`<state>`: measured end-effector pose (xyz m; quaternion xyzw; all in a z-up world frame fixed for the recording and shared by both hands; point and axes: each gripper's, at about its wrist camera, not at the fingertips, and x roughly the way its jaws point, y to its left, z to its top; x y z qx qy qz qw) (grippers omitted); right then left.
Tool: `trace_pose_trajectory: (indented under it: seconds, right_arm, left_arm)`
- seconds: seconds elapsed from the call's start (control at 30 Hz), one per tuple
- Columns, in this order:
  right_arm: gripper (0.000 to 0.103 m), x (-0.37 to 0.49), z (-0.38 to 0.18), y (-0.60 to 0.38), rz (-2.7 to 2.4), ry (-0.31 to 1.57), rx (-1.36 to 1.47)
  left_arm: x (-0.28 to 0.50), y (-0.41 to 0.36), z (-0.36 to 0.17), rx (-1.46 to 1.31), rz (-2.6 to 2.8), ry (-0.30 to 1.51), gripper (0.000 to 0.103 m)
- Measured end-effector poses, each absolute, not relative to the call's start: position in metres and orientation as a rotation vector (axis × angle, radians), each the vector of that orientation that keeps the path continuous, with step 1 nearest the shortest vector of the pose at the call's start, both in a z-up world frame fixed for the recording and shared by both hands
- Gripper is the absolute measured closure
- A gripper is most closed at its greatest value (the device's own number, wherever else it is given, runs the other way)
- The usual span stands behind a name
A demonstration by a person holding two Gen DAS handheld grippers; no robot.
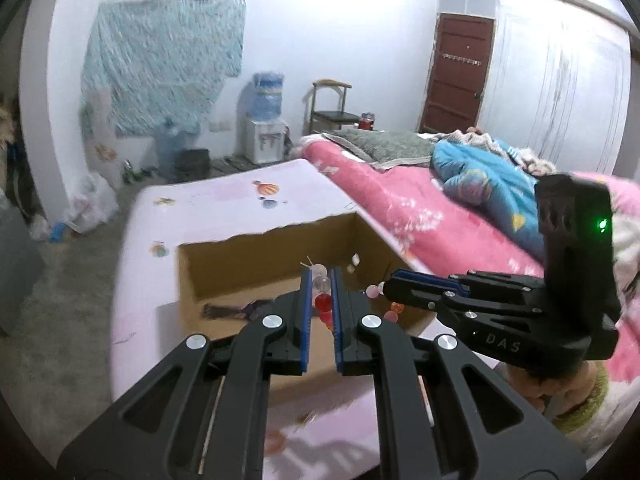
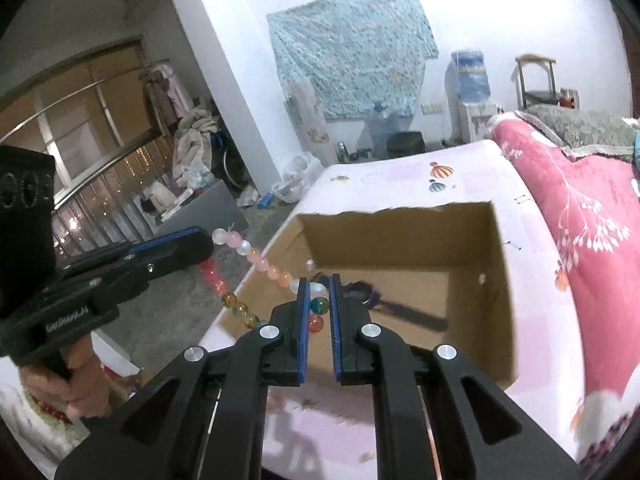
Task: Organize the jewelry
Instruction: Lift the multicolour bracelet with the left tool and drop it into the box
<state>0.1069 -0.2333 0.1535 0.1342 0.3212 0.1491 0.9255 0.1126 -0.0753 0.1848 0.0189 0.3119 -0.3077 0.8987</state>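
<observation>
While both claws pinch it, the bead bracelet (image 2: 256, 258) stretches sideways — taut.

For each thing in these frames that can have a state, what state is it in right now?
left gripper: shut on the bead bracelet
right gripper: shut on the bead bracelet
bead bracelet: held off the table, stretched between both grippers
cardboard box: open at the top, upright on the table
dark purple item: lying on the box floor
brown door: closed

A pink printed table (image 2: 472, 176) carries an open cardboard box (image 2: 496, 280) beside the bed (image 2: 568, 208).
</observation>
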Motion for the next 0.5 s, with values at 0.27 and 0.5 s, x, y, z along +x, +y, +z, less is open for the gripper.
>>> trace_pose_trajectory:
  seconds: [0.27, 0.5]
  right_arm:
    - [0.093, 0.202, 0.124, -0.285, 0.275, 0.866, 0.259]
    - [0.093, 0.259, 0.090, -0.300, 0.221, 0.975, 0.159]
  left_arm:
    - [0.226, -0.142, 0.140, 0.062, -0.656, 0.887, 0.095]
    - [0.285, -0.173, 0.079, 0.099, -0.622, 1.077, 0.095]
